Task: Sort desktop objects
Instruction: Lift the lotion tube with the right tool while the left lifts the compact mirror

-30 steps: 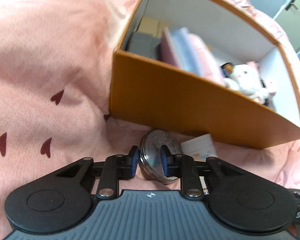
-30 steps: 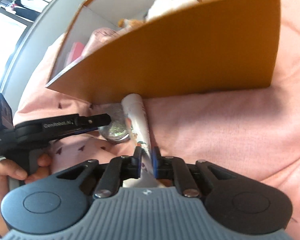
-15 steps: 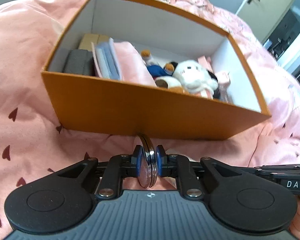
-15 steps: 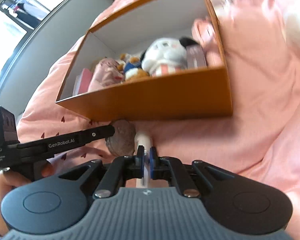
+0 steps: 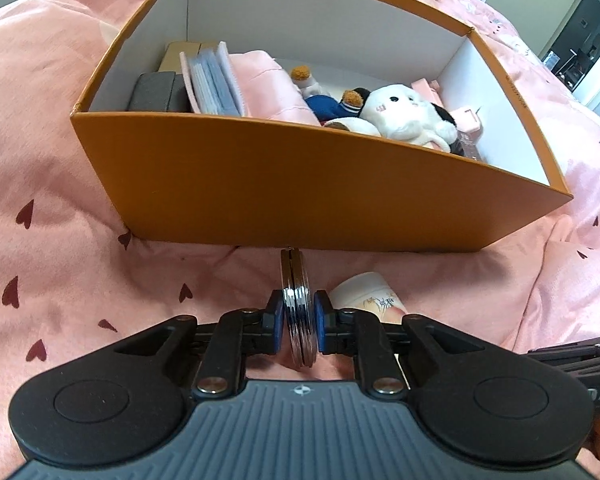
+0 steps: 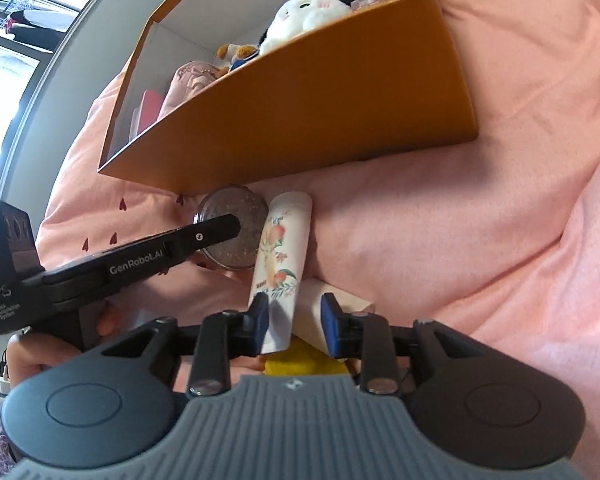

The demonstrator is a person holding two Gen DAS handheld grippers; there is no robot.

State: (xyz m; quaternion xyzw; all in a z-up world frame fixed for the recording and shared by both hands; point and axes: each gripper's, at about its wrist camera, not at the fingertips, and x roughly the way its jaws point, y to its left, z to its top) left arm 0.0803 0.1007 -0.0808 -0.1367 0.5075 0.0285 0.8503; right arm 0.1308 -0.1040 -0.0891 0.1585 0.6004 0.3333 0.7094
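My left gripper (image 5: pixel 297 316) is shut on a round silver compact (image 5: pixel 295 276), held edge-on just in front of the orange box (image 5: pixel 300 184). In the right wrist view the compact (image 6: pixel 236 208) shows its glittery face behind the left gripper's finger (image 6: pixel 216 230). A white floral tube (image 6: pixel 284 248) lies on the pink blanket, its flat end between the jaws of my right gripper (image 6: pixel 296 322). Those jaws are opening and the pads no longer squeeze the tube. The tube's round end (image 5: pixel 366 290) shows just right of the compact.
The box (image 6: pixel 320 100) holds a white plush toy (image 5: pixel 404 116), a small bear, booklets (image 5: pixel 212 80), a pink pouch and a grey case (image 5: pixel 152 92). A white block (image 6: pixel 336 300) and something yellow (image 6: pixel 300 360) lie under my right gripper. A hand (image 6: pixel 24 360) holds the left gripper.
The left gripper closed on the compact and turned it edge-on, drawing back from the box. The right gripper, earlier shut on the tube's end, has spread its jaws.
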